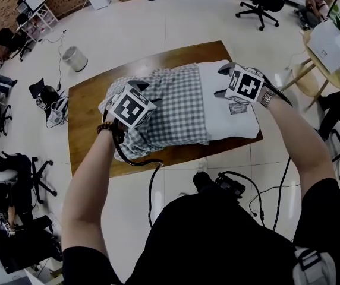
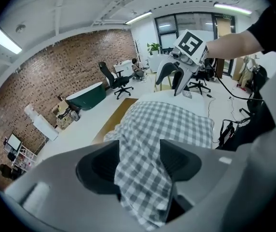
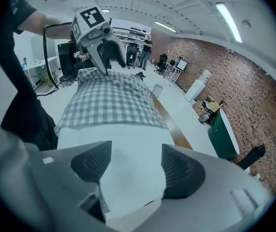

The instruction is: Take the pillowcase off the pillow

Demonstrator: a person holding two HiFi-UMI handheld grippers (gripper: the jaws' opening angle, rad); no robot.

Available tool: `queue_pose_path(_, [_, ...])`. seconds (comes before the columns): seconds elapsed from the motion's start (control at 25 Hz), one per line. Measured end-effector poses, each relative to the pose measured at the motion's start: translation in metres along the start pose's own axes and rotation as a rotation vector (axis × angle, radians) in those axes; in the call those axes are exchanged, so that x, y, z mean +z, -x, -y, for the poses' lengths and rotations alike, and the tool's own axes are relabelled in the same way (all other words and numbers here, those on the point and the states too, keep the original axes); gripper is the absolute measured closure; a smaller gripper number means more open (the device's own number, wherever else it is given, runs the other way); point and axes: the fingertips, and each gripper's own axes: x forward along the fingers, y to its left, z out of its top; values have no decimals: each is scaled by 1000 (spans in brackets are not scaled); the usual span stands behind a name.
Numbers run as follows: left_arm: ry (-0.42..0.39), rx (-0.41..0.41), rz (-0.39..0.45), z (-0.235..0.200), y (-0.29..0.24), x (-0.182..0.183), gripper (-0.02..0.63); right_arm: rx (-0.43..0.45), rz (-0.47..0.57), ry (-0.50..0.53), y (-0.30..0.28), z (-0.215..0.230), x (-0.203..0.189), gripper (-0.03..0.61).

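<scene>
Our left gripper (image 2: 139, 159) is clamped on the bunched checked pillowcase (image 1: 176, 108); our right gripper (image 3: 137, 164) grips the bare white pillow (image 1: 226, 123) end. Between them the case covers roughly half the pillow. We should pull straight apart, keeping both grips firm.

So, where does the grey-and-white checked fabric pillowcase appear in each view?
Head view: the grey-and-white checked fabric pillowcase lies at centre.
Left gripper view: pillowcase, centre down to bottom.
Right gripper view: pillowcase, upper middle, left of centre.
Shared landmark: the soft white pillow's bare end beside it.
</scene>
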Motion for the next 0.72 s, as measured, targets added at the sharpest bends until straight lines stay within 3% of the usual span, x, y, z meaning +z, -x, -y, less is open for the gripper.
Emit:
queue_pose_path(0.2, [21,-95,-56,-28,-34,32,328,84,17,-35,-10,38,6,214])
queue_pose_path(0.4, [58,-202,-118,-42,-69,44,253,210,29,-70,-26,53,14,150])
queue_pose_path(0.72, [125,-296,-166,-79,-116,76,249,318,33,-156,-51,109,6,145])
